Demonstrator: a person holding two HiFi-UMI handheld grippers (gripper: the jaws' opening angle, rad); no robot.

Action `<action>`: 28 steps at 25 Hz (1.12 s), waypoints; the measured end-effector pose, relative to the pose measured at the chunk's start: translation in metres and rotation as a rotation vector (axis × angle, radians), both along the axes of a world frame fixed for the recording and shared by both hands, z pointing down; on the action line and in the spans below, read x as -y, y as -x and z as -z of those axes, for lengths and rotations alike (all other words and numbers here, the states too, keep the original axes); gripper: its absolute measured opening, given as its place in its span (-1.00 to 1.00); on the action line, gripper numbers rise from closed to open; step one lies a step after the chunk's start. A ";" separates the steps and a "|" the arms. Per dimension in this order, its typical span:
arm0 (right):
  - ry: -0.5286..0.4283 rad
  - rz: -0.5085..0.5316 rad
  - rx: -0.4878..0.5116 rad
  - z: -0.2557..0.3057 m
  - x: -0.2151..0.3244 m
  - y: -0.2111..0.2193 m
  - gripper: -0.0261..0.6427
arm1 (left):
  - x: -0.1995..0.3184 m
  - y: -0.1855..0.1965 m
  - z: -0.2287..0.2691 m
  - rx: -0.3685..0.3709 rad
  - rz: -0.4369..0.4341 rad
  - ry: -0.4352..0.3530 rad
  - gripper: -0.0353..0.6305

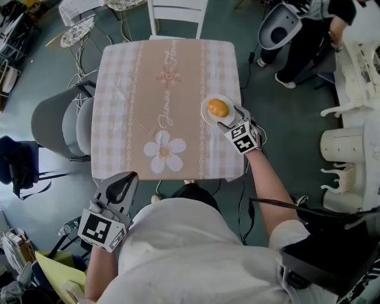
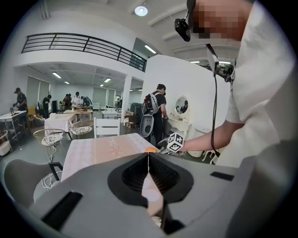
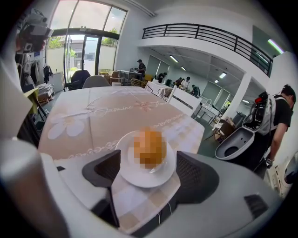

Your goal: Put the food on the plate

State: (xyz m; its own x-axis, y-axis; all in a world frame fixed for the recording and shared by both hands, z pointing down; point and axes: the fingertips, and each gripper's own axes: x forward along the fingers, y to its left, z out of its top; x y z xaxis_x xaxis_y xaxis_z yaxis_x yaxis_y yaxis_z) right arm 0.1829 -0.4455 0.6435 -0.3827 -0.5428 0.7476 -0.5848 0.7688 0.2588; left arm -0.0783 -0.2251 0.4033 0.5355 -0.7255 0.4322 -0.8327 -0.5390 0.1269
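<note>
A round orange piece of food (image 1: 218,107) lies on a small white plate (image 1: 208,117) near the right edge of the table. My right gripper (image 1: 230,120) sits at the plate's near side, open, its jaws either side of the plate's rim. In the right gripper view the food (image 3: 150,148) rests in the middle of the plate (image 3: 132,178), and the fingers (image 3: 103,170) touch neither. My left gripper (image 1: 126,179) hangs off the table's front left corner, shut and empty. Its jaws meet in the left gripper view (image 2: 148,160).
The table carries a beige checked cloth (image 1: 172,83) with a white flower print (image 1: 165,152). A white chair (image 1: 177,12) stands at the far side and a grey chair (image 1: 56,124) at the left. A person with a white toilet bowl (image 1: 279,27) stands at the far right, beside white furniture (image 1: 356,71).
</note>
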 end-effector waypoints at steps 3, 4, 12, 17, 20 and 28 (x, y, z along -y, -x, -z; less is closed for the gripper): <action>-0.031 -0.056 -0.009 0.016 -0.026 -0.008 0.19 | -0.010 0.006 0.002 -0.011 -0.050 -0.020 -0.86; -0.035 -0.076 -0.009 0.021 -0.037 -0.010 0.19 | -0.015 0.009 0.003 -0.013 -0.066 -0.026 -0.86; -0.043 -0.223 0.022 0.059 -0.144 0.002 -0.78 | -0.060 0.029 0.012 -0.060 -0.178 -0.080 -0.86; -0.030 -0.239 0.080 0.081 -0.221 0.041 -0.87 | -0.105 0.043 0.008 -0.065 -0.233 -0.074 -0.87; -0.055 -0.233 0.138 0.100 -0.259 0.071 -0.88 | -0.126 0.051 0.001 -0.075 -0.260 -0.077 -0.86; -0.079 -0.149 0.259 0.144 -0.354 0.148 -0.89 | -0.172 0.059 -0.010 -0.103 -0.305 -0.067 -0.86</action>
